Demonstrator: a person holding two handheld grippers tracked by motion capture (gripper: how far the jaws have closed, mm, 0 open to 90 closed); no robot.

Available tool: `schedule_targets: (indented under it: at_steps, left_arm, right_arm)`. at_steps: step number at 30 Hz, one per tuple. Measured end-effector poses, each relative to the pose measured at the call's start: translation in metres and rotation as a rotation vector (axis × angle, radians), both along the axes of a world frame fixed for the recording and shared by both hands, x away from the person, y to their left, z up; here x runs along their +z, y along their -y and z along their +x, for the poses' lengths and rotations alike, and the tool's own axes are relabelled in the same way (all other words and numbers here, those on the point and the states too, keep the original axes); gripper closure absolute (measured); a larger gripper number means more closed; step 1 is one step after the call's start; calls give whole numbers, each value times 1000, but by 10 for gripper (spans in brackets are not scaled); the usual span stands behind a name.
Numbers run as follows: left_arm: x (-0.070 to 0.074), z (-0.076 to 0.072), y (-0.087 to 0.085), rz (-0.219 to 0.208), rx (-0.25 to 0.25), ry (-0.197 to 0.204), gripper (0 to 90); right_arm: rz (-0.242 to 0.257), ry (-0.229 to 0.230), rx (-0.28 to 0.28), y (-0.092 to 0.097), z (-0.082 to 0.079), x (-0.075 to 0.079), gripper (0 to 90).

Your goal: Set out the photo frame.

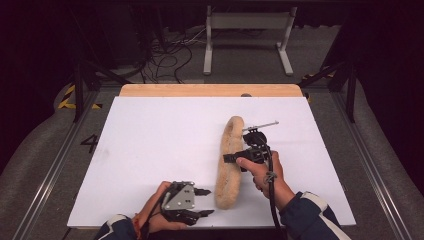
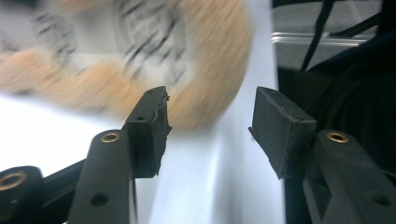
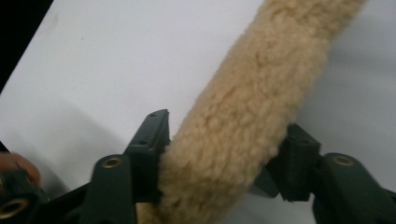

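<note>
Blurred in the left gripper view: tan fleece strip (image 2: 205, 88) across the upper frame, print on it unreadable. Sharp in the right gripper view, strip (image 3: 247, 116) clamped between right gripper (image 3: 224, 163) jaws. From above, lying lengthwise right of centre on white board (image 1: 150, 145); left gripper (image 1: 202, 202) at bottom centre, jaws wide, empty.
</note>
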State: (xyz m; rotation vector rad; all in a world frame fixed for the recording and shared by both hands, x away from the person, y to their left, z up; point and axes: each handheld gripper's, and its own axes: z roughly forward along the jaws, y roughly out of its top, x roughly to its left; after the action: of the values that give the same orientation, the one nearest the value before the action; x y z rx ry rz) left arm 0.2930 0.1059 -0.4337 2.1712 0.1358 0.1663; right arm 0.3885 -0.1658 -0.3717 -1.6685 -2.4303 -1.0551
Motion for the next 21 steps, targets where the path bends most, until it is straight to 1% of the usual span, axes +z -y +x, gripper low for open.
schedule_targets:
  at_steps: [1, 2, 3, 5, 6, 8, 10, 11, 14, 15, 16, 17, 18, 19, 20, 21]
  left_arm:
    - [0, 3, -12, -1, 30, -7, 433]
    - [0, 5, -20, -2, 57, -15, 425]
    - [-1, 6, -27, 3, 75, -24, 420]
    - [-3, 8, -38, 27, 111, -12, 401]
    - [-4, 10, -44, 36, 129, -18, 401]
    - [-5, 12, -51, 28, 152, -32, 397]
    - [-5, 15, -59, 25, 180, -31, 396]
    - [-5, 16, -62, 11, 193, -33, 396]
    - [-1, 22, -69, -5, 229, -32, 388]
    - [-1, 22, -69, -5, 229, -32, 379]
    - [0, 24, -70, -7, 244, -34, 379]
    - [0, 29, -73, -6, 274, -39, 369]
    - [0, 31, -74, -14, 285, -44, 355]
    - [0, 31, -74, -14, 285, -44, 349]
    - [0, 36, -76, -17, 309, -53, 349]
    - [-1, 39, -77, -12, 333, -50, 331]
  right_arm:
    - [-16, 10, 9, 1, 0, 2, 550]
    - [-31, 21, 20, 2, 1, 5, 601]
    - [-41, 32, 29, 4, 2, 7, 632]
    - [-40, 24, 77, 5, 5, 8, 644]
    - [-51, 25, 96, 4, 7, 8, 641]
    - [-72, 39, 135, 1, 9, 10, 645]
    - [-77, 47, 175, 0, 11, 11, 656]
    - [-83, 53, 193, -1, 12, 12, 657]
    - [-113, 79, 252, -5, 11, 14, 659]
    - [-113, 79, 252, -5, 11, 14, 659]
    - [-111, 85, 277, -6, 10, 15, 660]
    - [-98, 87, 299, -5, 9, 16, 660]
    - [-69, 91, 344, -4, 7, 18, 661]
    - [-69, 91, 344, -4, 7, 18, 661]
    - [-64, 97, 367, -3, 7, 19, 661]
    - [-64, 97, 404, -4, 5, 19, 660]
